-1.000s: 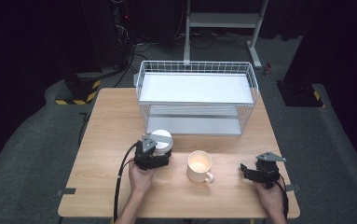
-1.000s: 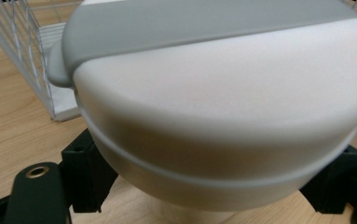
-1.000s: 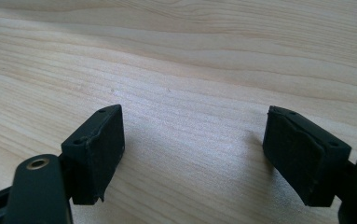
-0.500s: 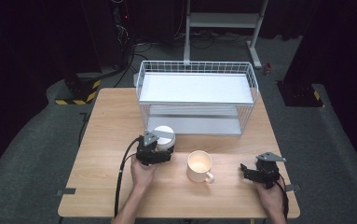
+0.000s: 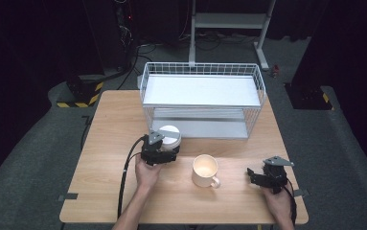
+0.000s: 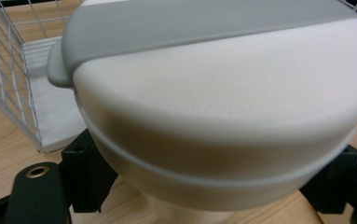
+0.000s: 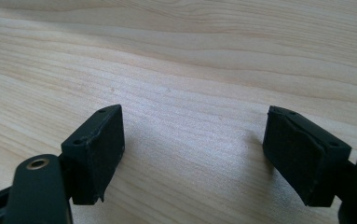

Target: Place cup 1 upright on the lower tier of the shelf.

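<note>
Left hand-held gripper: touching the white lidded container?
Touching. In the left gripper view the white lidded container sits between the left hand-held gripper's two black jaws, both pressed against its lower sides with no gap showing.

Cream mug [image 5: 205, 170] on wooden counter [image 5: 104, 143], handle toward near edge, between two pairs of jaws, nearer left pair. White wire rack [image 5: 201, 98] with two shelves ahead of left jaws, close by; rack corner [image 6: 13, 88] off their left side. Black-yellow striped block [image 5: 78, 93] on grey floor [image 5: 344, 143], metal stand [image 5: 229, 21] behind rack.
</note>
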Available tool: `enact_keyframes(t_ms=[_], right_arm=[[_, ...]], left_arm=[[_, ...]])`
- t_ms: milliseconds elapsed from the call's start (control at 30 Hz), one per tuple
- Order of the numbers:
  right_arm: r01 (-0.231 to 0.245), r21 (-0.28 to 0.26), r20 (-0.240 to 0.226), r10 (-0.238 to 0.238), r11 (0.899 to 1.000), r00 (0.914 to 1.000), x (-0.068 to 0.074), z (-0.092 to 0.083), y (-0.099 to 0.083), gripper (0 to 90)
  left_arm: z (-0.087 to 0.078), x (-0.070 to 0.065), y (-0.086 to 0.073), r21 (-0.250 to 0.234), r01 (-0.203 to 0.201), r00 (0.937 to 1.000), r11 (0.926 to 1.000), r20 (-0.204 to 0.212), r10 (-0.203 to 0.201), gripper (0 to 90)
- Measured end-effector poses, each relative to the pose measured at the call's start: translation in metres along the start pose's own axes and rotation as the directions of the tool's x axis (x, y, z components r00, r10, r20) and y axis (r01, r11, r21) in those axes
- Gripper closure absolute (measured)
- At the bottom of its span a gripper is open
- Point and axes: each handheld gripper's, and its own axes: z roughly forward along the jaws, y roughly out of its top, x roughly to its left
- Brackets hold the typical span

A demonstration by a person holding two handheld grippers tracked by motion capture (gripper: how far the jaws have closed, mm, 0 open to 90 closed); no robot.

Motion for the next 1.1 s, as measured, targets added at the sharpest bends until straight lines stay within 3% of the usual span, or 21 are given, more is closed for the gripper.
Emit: enact_keyframes(t_ms=[433,633,1000,1100], right_arm=[[0.002,-0.001,0.0,-0.002,1.0,1.0,0.0,0.0,0.0,20.9],[-0.001,0.0,0.0,0.001,1.0,1.0,0.0,0.0,0.0,20.9],[0.002,0.0,0.0,-0.002,1.0,1.0,0.0,0.0,0.0,20.9],[0.0,-0.002,0.0,0.0,1.0,1.0,0.0,0.0,0.0,20.9]], left_arm=[[0.006,0.002,0.015,-0.008,-0.009,0.9999,0.9999,0.011,0.009,19.3],[0.015,0.002,0.023,0.008,-0.033,0.9995,0.9994,0.001,0.033,19.3],[0.027,0.006,0.033,0.007,-0.031,0.9993,0.9995,-0.022,0.031,19.3],[0.034,0.01,0.032,0.003,-0.009,0.9995,1.0,-0.031,0.009,19.3]])
